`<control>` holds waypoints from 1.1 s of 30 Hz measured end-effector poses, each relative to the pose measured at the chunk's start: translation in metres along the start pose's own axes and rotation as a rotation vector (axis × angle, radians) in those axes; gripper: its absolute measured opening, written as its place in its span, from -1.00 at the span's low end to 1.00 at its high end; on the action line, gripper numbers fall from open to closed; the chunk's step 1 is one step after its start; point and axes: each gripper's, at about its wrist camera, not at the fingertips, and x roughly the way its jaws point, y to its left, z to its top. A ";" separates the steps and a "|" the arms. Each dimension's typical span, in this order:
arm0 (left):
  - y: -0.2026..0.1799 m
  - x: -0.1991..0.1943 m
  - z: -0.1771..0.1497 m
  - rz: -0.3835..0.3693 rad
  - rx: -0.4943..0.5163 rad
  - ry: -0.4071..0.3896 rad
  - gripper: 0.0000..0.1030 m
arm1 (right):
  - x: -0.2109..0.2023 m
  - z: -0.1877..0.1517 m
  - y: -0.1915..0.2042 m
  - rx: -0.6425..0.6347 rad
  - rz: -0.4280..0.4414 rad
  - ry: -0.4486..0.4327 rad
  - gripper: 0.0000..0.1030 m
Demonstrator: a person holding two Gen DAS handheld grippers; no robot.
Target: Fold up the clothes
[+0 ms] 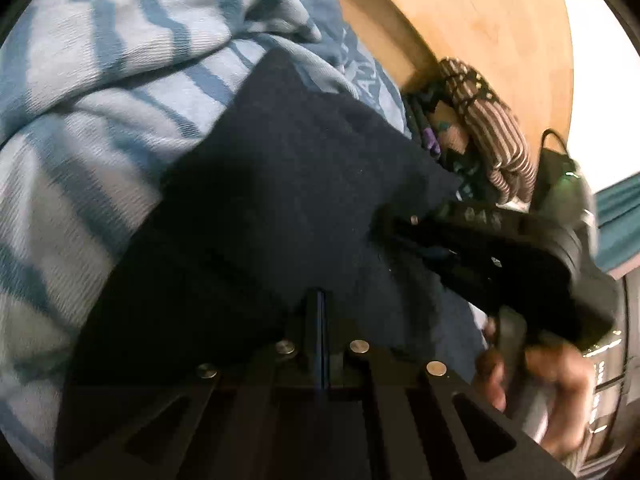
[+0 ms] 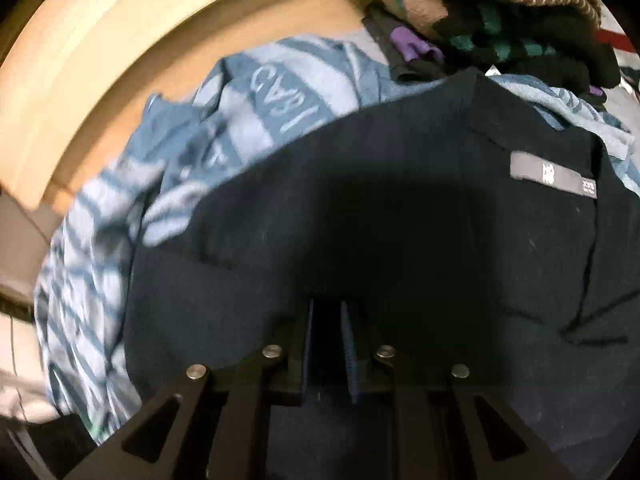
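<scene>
A dark navy garment [image 1: 280,168] lies spread over a crumpled blue-and-white striped cloth [image 1: 100,80]. My left gripper [image 1: 320,296] is shut on the garment's near edge, and the fabric runs right up to its closed fingertips. In the same view my right gripper [image 1: 384,226] comes in from the right, held by a person's hand [image 1: 560,392], with its tips at the garment's right edge. In the right wrist view the navy garment [image 2: 420,208] fills the middle, with a grey label [image 2: 554,180] on it. There my right gripper [image 2: 330,308] stands narrowly parted, with dark fabric bunched between the pads.
The clothes lie on a round wooden table [image 1: 480,20], whose rim [image 2: 100,60] curves along the left. A pile of other clothes, striped brown and dark patterned [image 1: 492,120], sits behind the garment [image 2: 520,40]. The striped cloth [image 2: 272,92] carries lettering.
</scene>
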 end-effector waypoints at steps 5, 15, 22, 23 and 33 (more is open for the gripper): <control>-0.048 -0.002 -0.012 -0.085 0.164 -0.022 -0.96 | -0.044 -0.013 -0.015 0.013 0.049 -0.060 -0.65; -0.064 0.066 -0.064 -0.027 0.115 0.123 -0.96 | -0.055 -0.028 -0.108 0.068 -0.076 0.019 -0.70; -0.081 0.041 -0.073 -0.071 0.197 0.085 -0.96 | -0.089 -0.038 -0.119 0.097 -0.004 -0.093 -0.65; -0.086 0.040 -0.075 -0.085 0.215 0.081 -0.96 | -0.097 -0.044 -0.122 0.101 -0.012 -0.109 -0.61; -0.091 0.049 -0.090 -0.093 0.214 0.122 -0.96 | -0.138 -0.107 -0.179 0.305 0.044 -0.197 -0.53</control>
